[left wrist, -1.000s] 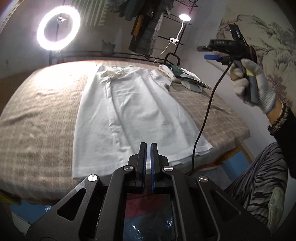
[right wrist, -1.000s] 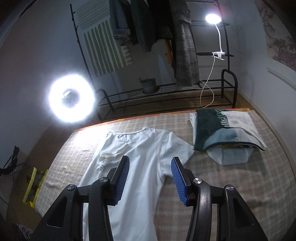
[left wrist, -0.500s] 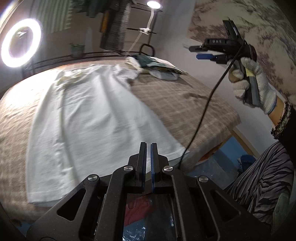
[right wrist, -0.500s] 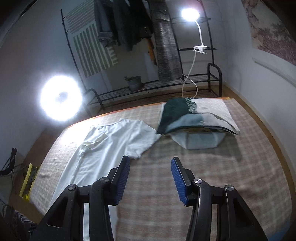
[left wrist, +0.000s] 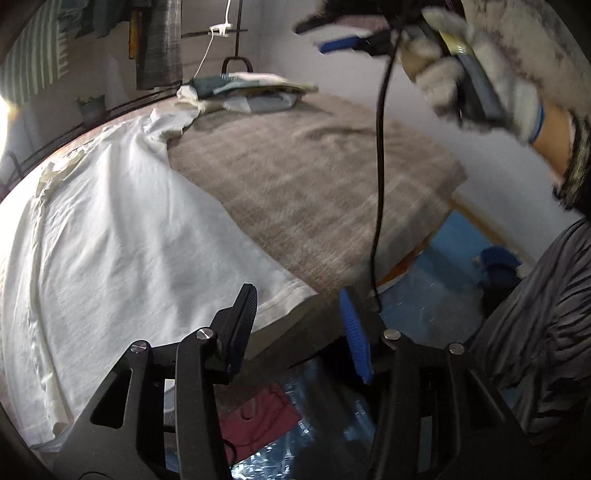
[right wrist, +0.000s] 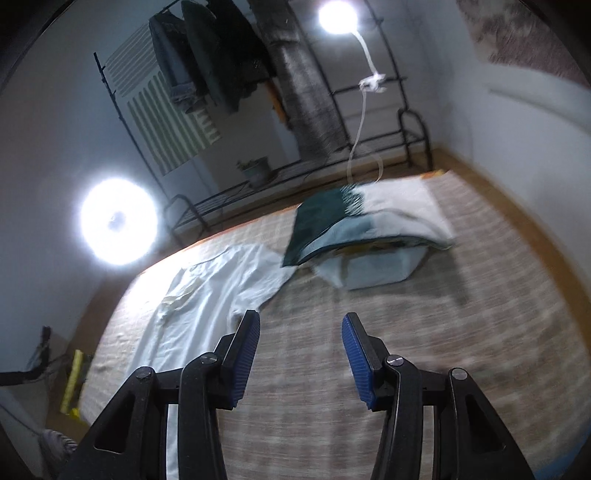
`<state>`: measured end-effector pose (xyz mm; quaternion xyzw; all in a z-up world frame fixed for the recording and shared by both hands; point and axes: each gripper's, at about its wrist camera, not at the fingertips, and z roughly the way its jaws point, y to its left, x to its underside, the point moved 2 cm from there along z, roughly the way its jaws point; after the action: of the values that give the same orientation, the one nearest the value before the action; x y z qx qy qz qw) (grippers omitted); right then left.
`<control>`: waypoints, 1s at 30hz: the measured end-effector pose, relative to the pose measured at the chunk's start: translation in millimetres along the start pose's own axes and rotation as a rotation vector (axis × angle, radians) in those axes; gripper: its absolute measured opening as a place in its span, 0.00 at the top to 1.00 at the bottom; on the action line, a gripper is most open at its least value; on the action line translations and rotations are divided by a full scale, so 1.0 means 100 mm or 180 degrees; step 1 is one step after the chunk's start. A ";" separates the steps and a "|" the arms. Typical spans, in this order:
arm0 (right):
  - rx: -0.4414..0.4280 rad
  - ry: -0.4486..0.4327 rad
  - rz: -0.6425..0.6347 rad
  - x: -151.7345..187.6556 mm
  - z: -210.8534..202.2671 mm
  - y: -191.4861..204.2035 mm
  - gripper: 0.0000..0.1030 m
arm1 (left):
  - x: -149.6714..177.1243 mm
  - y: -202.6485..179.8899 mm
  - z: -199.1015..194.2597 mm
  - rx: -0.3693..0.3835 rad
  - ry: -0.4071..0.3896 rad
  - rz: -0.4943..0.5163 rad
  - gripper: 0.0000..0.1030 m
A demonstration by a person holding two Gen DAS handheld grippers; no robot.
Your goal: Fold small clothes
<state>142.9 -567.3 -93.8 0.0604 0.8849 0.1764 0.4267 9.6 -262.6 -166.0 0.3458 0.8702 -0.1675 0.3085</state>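
Note:
A white T-shirt (left wrist: 122,236) lies spread flat on the checked brown table cover (left wrist: 314,177), collar at the far end. My left gripper (left wrist: 299,314) hovers over the shirt's near right hem corner, its jaws opening with nothing between them. In the right wrist view the same white T-shirt (right wrist: 221,288) lies at the left, and my right gripper (right wrist: 299,347) stands open over bare cover to the right of the shirt, empty. The left wrist view also shows the right gripper's handle held in a gloved hand (left wrist: 476,74) at upper right.
A stack of folded clothes (right wrist: 369,229) sits at the far right of the table. A black cable (left wrist: 380,166) hangs from the right gripper across the table's edge. Behind stand a clothes rack (right wrist: 229,66), a ring light (right wrist: 118,221) and a clip lamp (right wrist: 338,16).
The left gripper's jaws have parted from shut, and it has swung right toward the shirt's near right hem corner. The right gripper has shifted right, off the shirt and over bare cover.

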 end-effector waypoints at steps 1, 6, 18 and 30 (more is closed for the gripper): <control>-0.0051 0.0062 0.0024 0.00 0.12 0.01 0.52 | 0.00 0.00 0.06 -0.0071 0.0049 0.0008 0.54; -0.0308 0.0346 0.0257 -0.02 0.74 0.05 0.52 | 0.02 0.07 0.18 -0.0177 0.0029 0.0024 0.92; -0.0274 0.0881 0.0436 -0.02 2.20 0.31 0.52 | -0.05 0.27 0.10 0.0053 -0.0038 -0.0379 0.98; -0.0209 0.0979 0.0384 0.06 2.65 0.53 0.86 | -0.09 0.32 0.04 0.0123 -0.0122 -0.0500 0.98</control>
<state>342.2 -447.5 -230.9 0.0716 0.9284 0.2376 0.2766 38.7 -246.5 -165.2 0.2790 0.8852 -0.2145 0.3042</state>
